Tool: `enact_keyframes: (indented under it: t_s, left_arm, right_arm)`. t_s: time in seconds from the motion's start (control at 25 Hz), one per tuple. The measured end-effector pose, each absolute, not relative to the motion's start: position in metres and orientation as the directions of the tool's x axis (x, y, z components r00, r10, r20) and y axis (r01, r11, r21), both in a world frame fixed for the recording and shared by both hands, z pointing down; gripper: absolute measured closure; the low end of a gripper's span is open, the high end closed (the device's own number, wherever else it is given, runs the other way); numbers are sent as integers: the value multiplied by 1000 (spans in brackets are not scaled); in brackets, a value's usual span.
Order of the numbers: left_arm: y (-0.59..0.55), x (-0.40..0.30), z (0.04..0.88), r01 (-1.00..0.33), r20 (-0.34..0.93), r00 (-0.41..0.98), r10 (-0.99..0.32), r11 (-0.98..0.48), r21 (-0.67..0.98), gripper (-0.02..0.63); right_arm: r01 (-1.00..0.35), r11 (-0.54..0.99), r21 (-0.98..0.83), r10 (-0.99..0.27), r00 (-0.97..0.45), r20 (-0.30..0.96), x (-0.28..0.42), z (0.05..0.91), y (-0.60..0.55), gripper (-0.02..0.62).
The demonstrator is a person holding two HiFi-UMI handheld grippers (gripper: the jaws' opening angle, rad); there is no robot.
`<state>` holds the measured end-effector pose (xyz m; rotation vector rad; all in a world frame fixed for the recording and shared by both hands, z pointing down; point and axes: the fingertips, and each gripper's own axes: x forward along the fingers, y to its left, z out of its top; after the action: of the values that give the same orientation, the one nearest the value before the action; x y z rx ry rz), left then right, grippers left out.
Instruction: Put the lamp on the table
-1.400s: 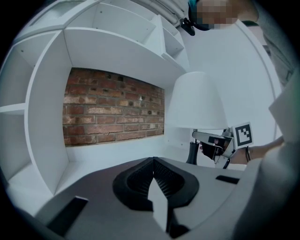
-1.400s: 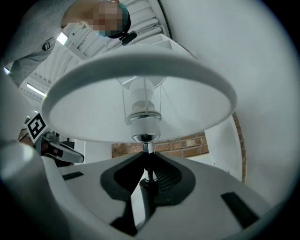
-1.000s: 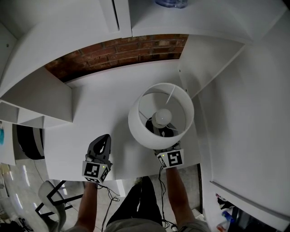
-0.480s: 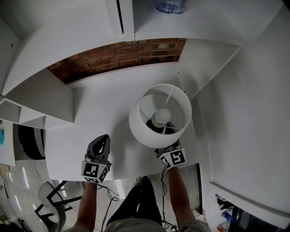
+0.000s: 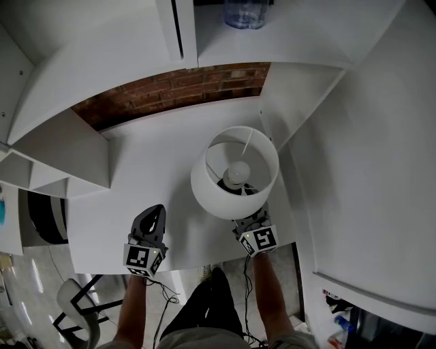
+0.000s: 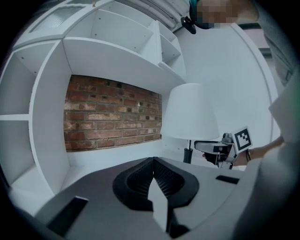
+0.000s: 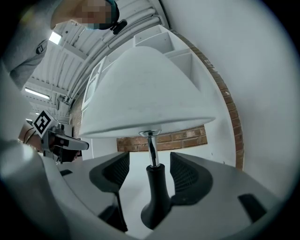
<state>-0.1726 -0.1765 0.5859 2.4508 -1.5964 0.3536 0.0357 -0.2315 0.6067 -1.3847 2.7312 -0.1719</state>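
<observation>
R gripper [image 7: 151, 169]: jaws have just been opening and are standing wide, released. The lamp [image 5: 235, 174] is standing upright w/ its black neck [image 7: 156, 187] btwn them, a gap showing to each pad. The chrome stem [image 7: 151, 145] is running up into the white shade [image 7: 140, 93]. The foot looks to be resting on the worktop [image 5: 150, 170], close to the front edge and the front-right corner. The white side panel [image 5: 289, 102] is sitting just beside the shade's right rim. In the head view the shade is overhanging the R gripper's front.

L gripper [image 6: 153, 176]: jaws are sitting clenched together, nothing btwn them. It is hovering at the front edge, well apart from the lamp and to its left.

Open room: bare worktop is stretching left of the lamp and back to the brick wall [image 5: 170, 88]. White shelves [image 5: 61, 146] are closing in the left side. A shelf overhead is carrying a clear bottle [image 5: 244, 10].
</observation>
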Motion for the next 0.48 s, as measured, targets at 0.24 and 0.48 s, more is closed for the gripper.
enact_keyframes:
  t_s: [0.24, 0.48]
  left_arm:
    - [-173, -170, 576, -911, 291, 404, -867, -412, 37, 603]
    - [-168, -166, 567, -902, 291, 422, -859, -430, 37, 603]
  right_arm:
    - [-807, 581, -100, -810, -586, 25, 42, 600, -218, 311]
    - [-814, 574, -84, -811, -580, 75, 50, 594, -206, 320]
